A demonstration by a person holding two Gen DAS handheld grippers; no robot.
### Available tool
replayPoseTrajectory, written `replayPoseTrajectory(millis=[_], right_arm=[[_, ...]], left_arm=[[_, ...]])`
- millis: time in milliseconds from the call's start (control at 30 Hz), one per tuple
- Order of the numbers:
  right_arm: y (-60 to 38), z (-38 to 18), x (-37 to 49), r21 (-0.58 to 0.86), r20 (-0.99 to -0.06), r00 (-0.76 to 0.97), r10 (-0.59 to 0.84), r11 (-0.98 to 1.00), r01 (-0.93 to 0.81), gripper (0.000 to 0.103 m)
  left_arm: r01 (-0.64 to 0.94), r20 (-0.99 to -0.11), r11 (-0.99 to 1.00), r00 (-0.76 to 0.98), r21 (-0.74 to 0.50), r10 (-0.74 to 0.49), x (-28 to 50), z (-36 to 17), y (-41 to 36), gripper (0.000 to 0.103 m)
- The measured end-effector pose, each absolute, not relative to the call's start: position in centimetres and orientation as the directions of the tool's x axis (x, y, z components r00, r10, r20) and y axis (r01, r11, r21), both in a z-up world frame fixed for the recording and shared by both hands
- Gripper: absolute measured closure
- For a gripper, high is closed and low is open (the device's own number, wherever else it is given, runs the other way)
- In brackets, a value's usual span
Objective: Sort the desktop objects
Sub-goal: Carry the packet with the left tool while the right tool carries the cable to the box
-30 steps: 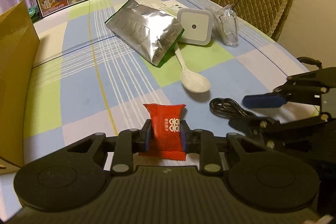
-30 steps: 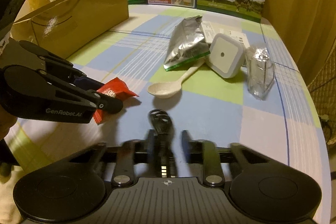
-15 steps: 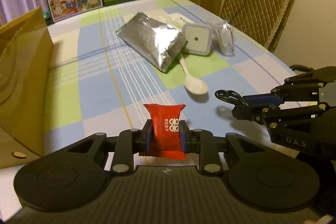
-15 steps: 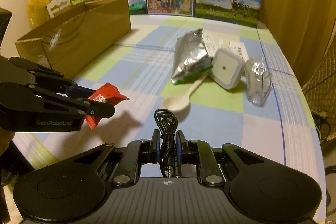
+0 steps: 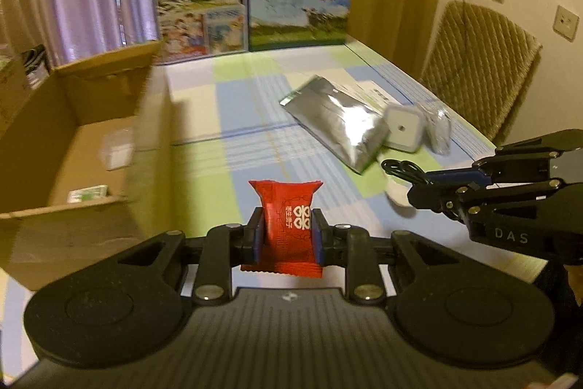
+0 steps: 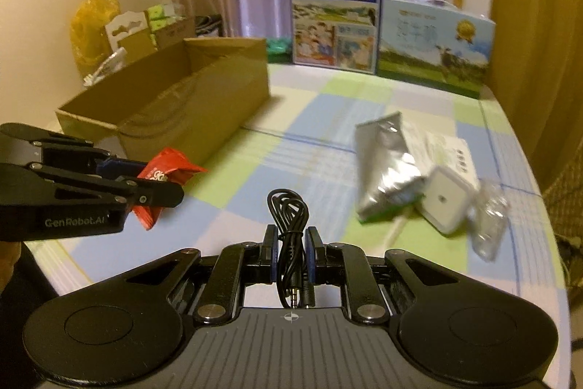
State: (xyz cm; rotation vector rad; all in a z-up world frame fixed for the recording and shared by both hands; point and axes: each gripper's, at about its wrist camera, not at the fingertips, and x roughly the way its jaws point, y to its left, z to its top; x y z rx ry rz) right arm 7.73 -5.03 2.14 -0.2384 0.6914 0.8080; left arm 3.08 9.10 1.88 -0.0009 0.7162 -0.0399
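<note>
A: Tools? Two. Left tool [image 5: 286, 236] pinching one red candy packet [image 5: 288, 225], white print on it, crimped ends, held upright above the desk [image 5: 204, 141], just right of the cardboard box [image 5: 83, 141].
B: Right tool [image 6: 290, 252] clamped on one coiled black cable [image 6: 289, 225], audio plugs hanging down at the near end. It's right of the box too, also off the desk.
A: Box count one, open top, a small green-white pack [image 5: 87, 195] inside.
B: Still lying on the desk, well right of the box: one silver foil pouch [image 6: 386, 166], one white square night light [image 6: 446, 199], one clear plastic wrapper [image 6: 490, 225], one white spoon [image 5: 399, 194] partly hidden.
A: Behind the box, two milk cartons: blue one [image 6: 335, 15], pale one with cow [image 6: 435, 48].
</note>
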Motion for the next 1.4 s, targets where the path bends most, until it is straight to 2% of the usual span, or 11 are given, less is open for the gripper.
replayPoseTrajectory(millis=[400,733,1400], right_arm=[[4.4,6.2,7.7,0.092,-0.588,0.442,0.678,0.599,-0.796,0.091],[12.8,7.8,8.6,0.119,-0.557,0.396,0.73,0.542,-0.832,0.091],[18.1,5.1,10.0,0.158,-0.61,0.373,0.699,0.569,-0.807,0.091]], left_arm=[[-0.09,-0.602,0.995,0.798,-0.042,0.046,1.5,5.9,17.7,0.082],[-0.156,-0.584,0.988,0.802,-0.004,0.124,2.0,8.3,25.2,0.082],[-0.18,-0.622,0.984,0.77,0.005,0.144,4.9,5.8,30.0,0.082]])
